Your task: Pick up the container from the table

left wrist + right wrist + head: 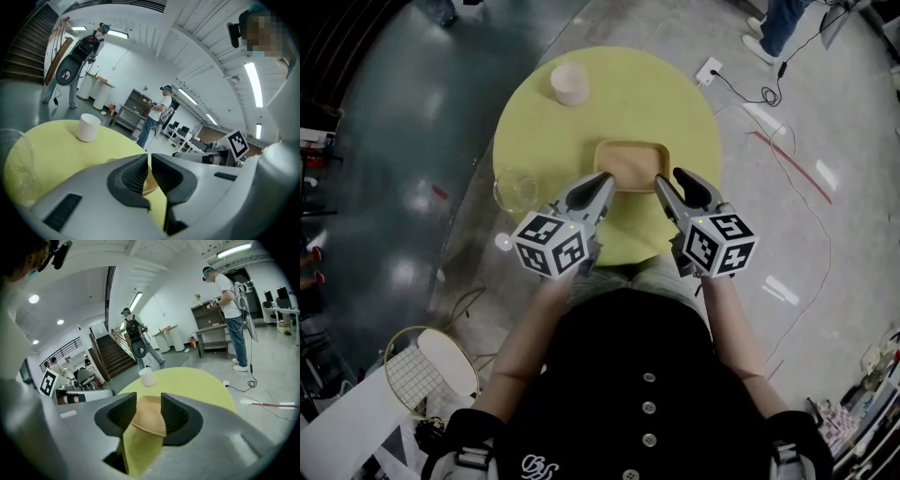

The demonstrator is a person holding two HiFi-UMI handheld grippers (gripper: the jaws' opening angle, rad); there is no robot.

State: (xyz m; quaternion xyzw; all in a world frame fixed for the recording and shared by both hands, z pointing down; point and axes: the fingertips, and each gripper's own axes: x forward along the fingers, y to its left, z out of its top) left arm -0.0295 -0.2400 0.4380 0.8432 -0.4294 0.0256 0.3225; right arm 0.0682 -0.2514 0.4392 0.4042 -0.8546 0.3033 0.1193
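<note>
A shallow tan container (631, 161) lies in the middle of the round yellow-green table (675, 103). My left gripper (605, 180) is shut with nothing in it, its tip at the container's near left corner. In the left gripper view the closed jaws (146, 173) hide all but a sliver of the container (149, 185). My right gripper (669, 178) is open at the near right corner. In the right gripper view the container's rim (147, 420) shows in the gap between the pads of the right gripper (149, 401), and they do not press on it.
A white cup (570, 82) stands at the table's far left. A clear glass bowl (516, 190) sits at the left edge beside my left gripper. On the floor lie a power socket with a cable (709, 68) and a racket (422, 370). People stand in the room beyond.
</note>
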